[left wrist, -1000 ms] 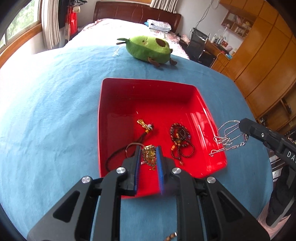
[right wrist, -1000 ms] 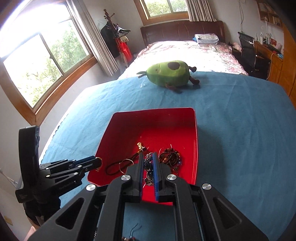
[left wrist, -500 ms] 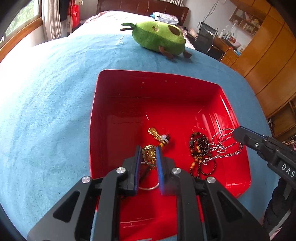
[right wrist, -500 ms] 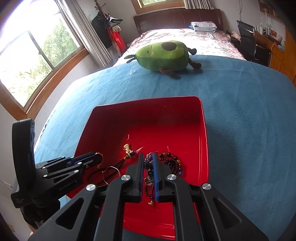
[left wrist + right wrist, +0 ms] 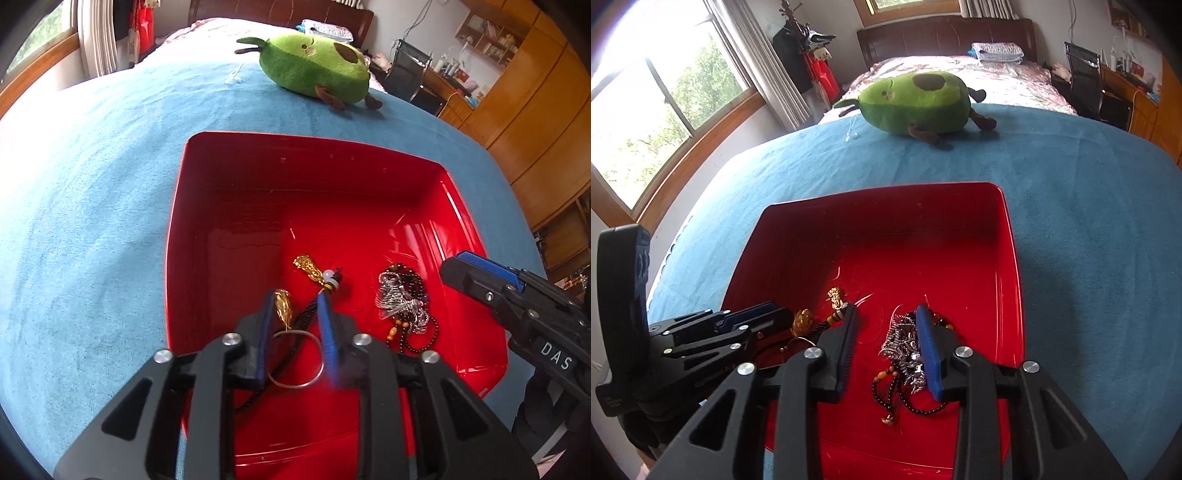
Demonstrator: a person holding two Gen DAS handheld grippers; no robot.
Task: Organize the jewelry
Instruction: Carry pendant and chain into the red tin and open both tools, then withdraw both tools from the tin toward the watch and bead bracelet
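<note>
A red tray (image 5: 221, 206) (image 5: 1008, 258) lies on the blue cloth. In it are a gold charm on a black cord with a metal ring (image 5: 295, 360), a gold chain (image 5: 282, 308) against my left inner pad, and a silver chain (image 5: 400, 301) (image 5: 905, 345) heaped on a dark bead bracelet (image 5: 424, 332) (image 5: 916, 400). My left gripper (image 5: 295, 302) is open over the cord and ring. My right gripper (image 5: 886, 312) is open above the silver chain and also shows in the left wrist view (image 5: 480, 273).
A green avocado plush toy (image 5: 314, 72) (image 5: 919, 101) lies on the cloth beyond the tray. A bed, a window and wooden cabinets stand around the table.
Both grippers have opened over the tray. The silver chain dropped from the right gripper onto the bead bracelet. The gold chain is no longer pinched by the left gripper.
</note>
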